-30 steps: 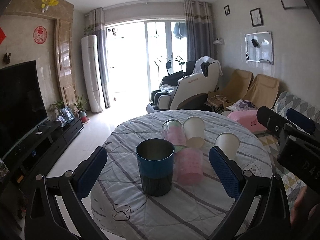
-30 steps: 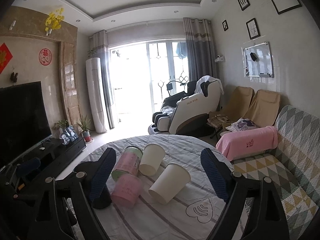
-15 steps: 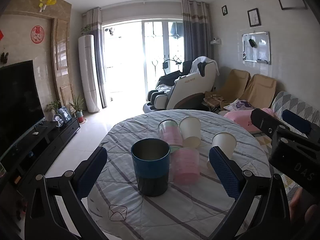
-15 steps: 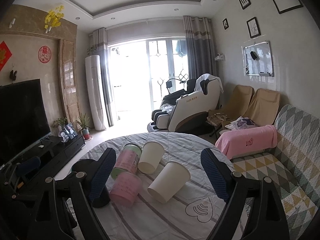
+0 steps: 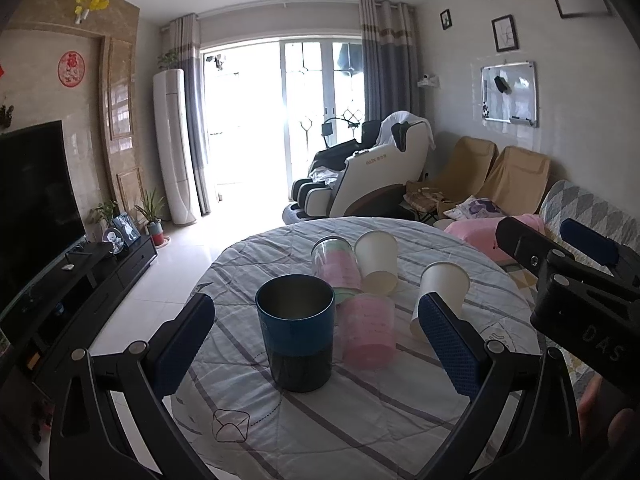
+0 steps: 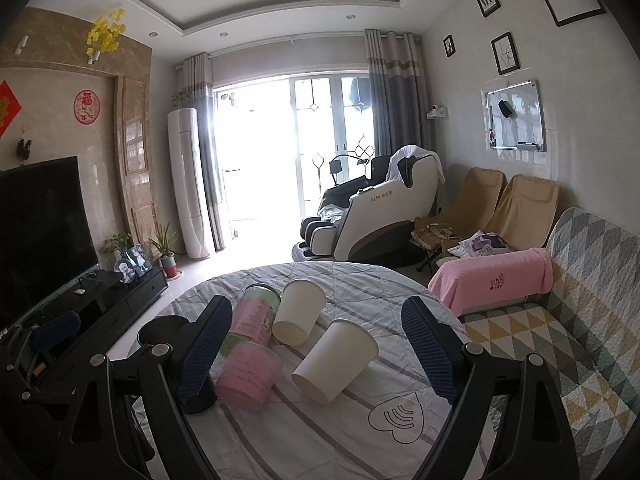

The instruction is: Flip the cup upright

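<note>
- Left claw (image 5: 316, 340): spread wide, grasping nothing, flanking the upright blue-and-black metal cup (image 5: 295, 330) on the round, stripe-clothed bench (image 5: 360, 420).
- Pink translucent plastic cup (image 5: 369, 336): just right of the blue cup, mouth down.
- Clear jar with pink insert (image 6: 256, 312) and white paper cup (image 6: 298, 312): lying on their sides behind it.
- Right claw (image 6: 316, 354): released and empty, framing a second white paper cup (image 6: 336, 360) lying on its side.
</note>
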